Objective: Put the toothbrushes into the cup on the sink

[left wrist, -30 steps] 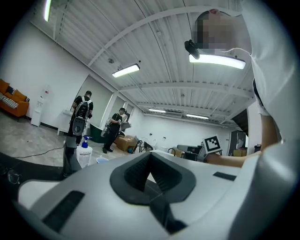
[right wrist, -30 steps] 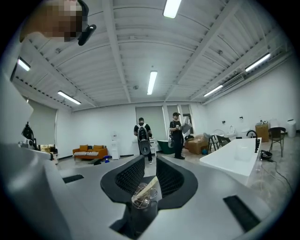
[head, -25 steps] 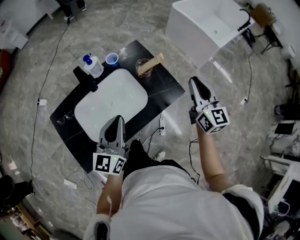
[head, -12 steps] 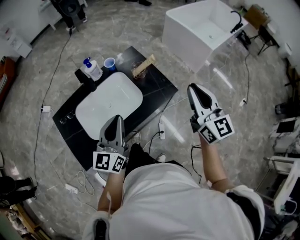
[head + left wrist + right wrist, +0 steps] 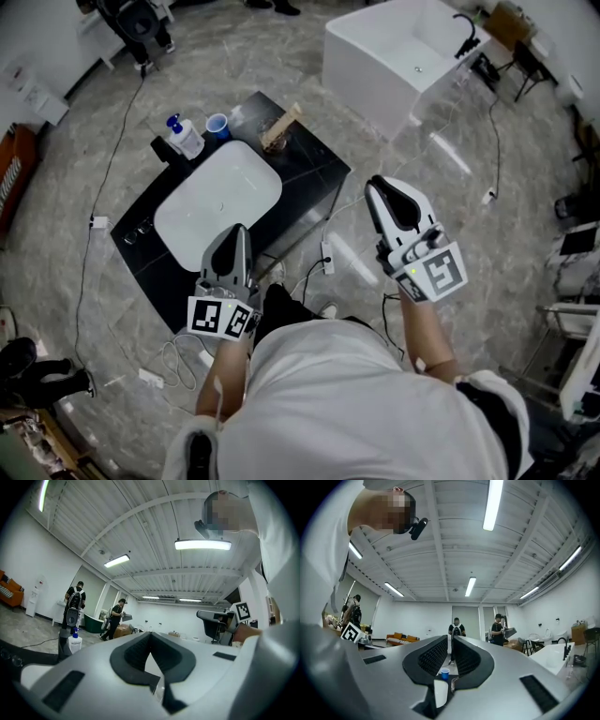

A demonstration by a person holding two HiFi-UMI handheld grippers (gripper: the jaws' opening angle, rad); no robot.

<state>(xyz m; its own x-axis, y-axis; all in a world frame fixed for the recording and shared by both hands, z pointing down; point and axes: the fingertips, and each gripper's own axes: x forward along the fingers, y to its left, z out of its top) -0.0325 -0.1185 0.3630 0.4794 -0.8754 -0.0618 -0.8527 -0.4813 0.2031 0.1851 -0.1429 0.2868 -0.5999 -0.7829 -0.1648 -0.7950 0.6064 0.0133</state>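
On the black counter [image 5: 319, 173], behind the white sink basin [image 5: 217, 192], stands a clear glass [image 5: 275, 138] with tan stick-like toothbrushes [image 5: 284, 125] leaning out of it. A small blue cup [image 5: 217, 124] stands to its left and also shows between the right jaws, blue cup [image 5: 445, 673]. My left gripper [image 5: 240, 231] hovers over the counter's near edge, jaws shut and empty; its tips meet in the left gripper view [image 5: 150, 633]. My right gripper [image 5: 380, 184] is raised to the right of the counter, over the floor, shut on nothing [image 5: 452, 637].
A white soap pump bottle [image 5: 185, 137] and a black faucet [image 5: 167, 153] stand at the counter's back left. A white bathtub [image 5: 403, 56] sits behind on the right. Cables and a power strip [image 5: 325, 253] lie on the marble floor. People stand far off in the room.
Both grippers have lifted and drawn back from the counter, the right one much more, coming up toward the head camera. The view has shifted, so the counter looks farther off.
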